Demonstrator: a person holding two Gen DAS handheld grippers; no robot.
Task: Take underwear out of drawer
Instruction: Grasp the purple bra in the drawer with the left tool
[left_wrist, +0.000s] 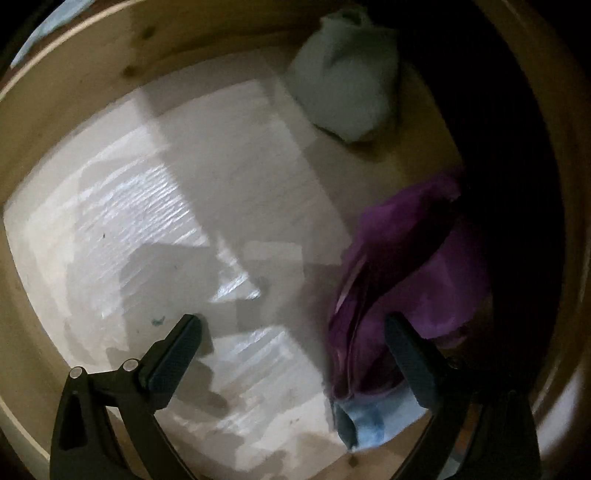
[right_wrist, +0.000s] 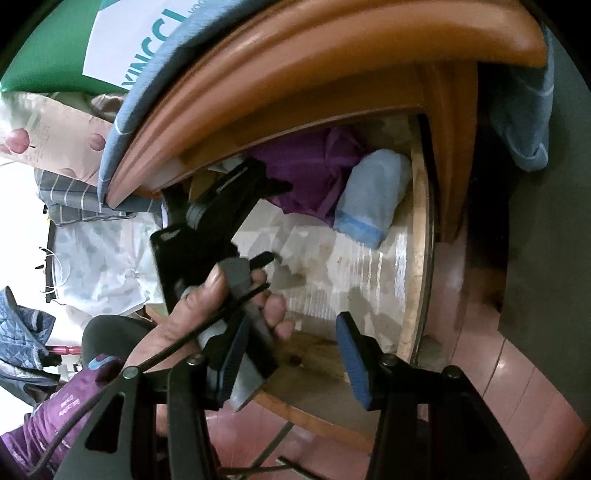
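Note:
The wooden drawer (left_wrist: 92, 74) stands pulled out, lined with white paper (left_wrist: 184, 206). A purple garment (left_wrist: 413, 254) lies at its right side, with a light blue one (left_wrist: 376, 417) beside it. A pale folded garment (left_wrist: 343, 85) sits at the far end. My left gripper (left_wrist: 293, 325) hangs open low in the drawer. Its right finger (left_wrist: 410, 354) lies over the purple garment's edge. In the right wrist view a hand (right_wrist: 207, 310) holds the left gripper (right_wrist: 271, 221) next to the purple garment (right_wrist: 314, 173) and the light blue one (right_wrist: 373, 192). My right gripper (right_wrist: 293, 354) is open and empty above the drawer's near corner.
An orange wooden bed frame (right_wrist: 332, 66) overhangs the back of the drawer, with blue bedding (right_wrist: 524, 122) draped over it. Pink floor tiles (right_wrist: 517, 369) lie to the right. A green box (right_wrist: 48, 48), pillows and folded cloth (right_wrist: 74, 199) crowd the left.

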